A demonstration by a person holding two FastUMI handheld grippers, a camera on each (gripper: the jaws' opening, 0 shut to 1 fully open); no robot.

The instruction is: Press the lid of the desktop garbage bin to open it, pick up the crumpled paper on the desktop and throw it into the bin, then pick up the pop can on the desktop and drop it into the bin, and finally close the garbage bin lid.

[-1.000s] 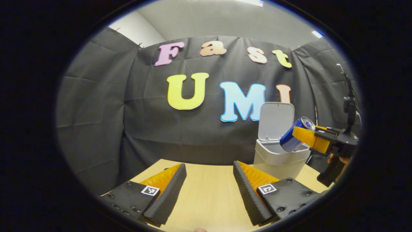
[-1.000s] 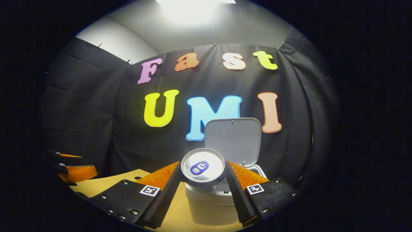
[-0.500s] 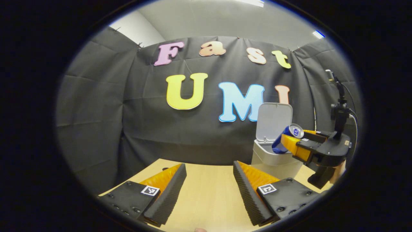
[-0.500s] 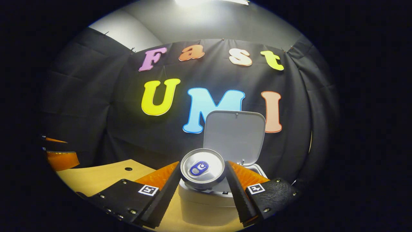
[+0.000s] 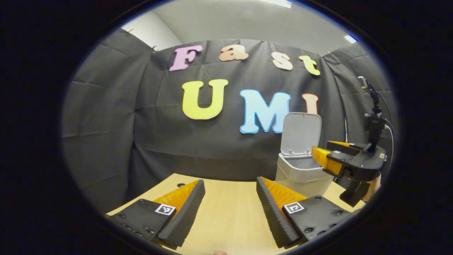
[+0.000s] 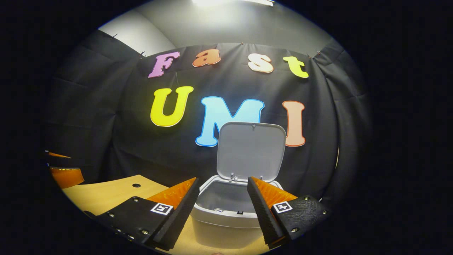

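The bin (image 6: 226, 226) stands near the table's (image 5: 226, 212) far right corner, its mouth open upward. Its lid (image 6: 250, 150) stands upright along the back rim and blocks any approach from behind. The right gripper (image 6: 221, 184) hangs at the mouth's front edge, 2 fingers spread. Bare tabletop lies between the left gripper's (image 5: 230, 186) spread fingers.

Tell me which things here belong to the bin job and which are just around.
Job:
small grey plastic bin
its raised grey lid
right gripper, jaws open over the bin
left gripper, jaws open

Around:
light wooden desktop
black camera mount
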